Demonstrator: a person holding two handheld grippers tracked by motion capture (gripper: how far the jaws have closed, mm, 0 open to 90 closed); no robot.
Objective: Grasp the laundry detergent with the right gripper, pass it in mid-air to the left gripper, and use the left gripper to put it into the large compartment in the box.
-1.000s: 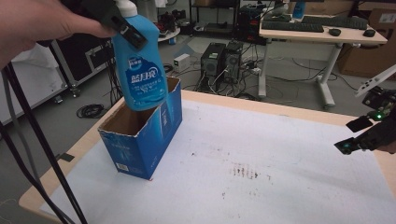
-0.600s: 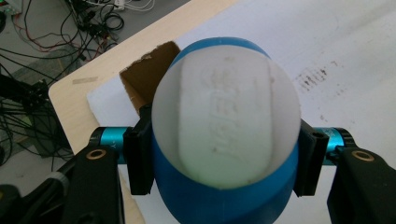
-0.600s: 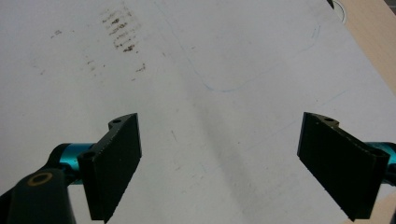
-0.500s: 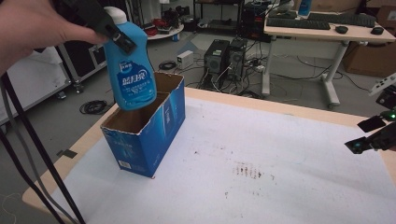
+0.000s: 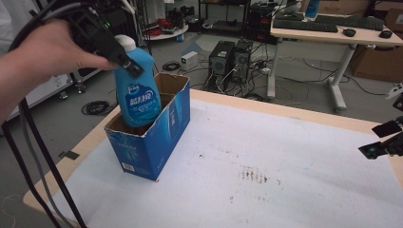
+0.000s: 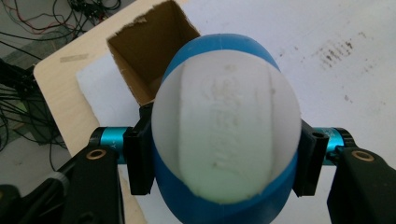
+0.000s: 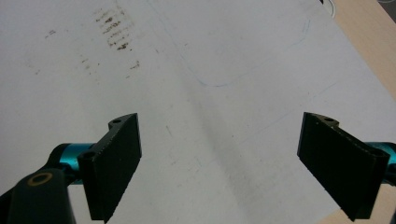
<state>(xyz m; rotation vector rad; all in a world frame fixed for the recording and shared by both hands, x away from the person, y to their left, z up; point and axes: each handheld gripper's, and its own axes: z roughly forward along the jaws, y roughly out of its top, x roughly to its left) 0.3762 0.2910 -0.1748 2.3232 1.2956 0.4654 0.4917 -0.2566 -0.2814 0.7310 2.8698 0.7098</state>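
A blue detergent bottle point(image 5: 138, 92) with a white cap stands upright, its lower part inside an open blue cardboard box point(image 5: 157, 137) at the table's left. My left gripper point(image 5: 121, 53) is shut on the bottle's neck, held by a hand from the upper left. From above, in the left gripper view, the white cap point(image 6: 226, 135) sits between the two jaws, with the box's brown opening point(image 6: 149, 56) behind it. My right gripper point(image 5: 387, 137) hovers open at the table's far right edge; in the right gripper view its jaws stand wide apart around the gripper's midpoint point(image 7: 219, 163), over bare white covering.
The table point(image 5: 285, 111) has a white cover with a dark smudge patch point(image 5: 254, 175) in the middle. Black cables point(image 5: 33, 156) trail from the left gripper down the left side. Behind the table stand a desk, computer towers and floor cables.
The left gripper has lowered the bottle from above the box until its base is inside the opening. The right gripper has stayed at the right edge, open.
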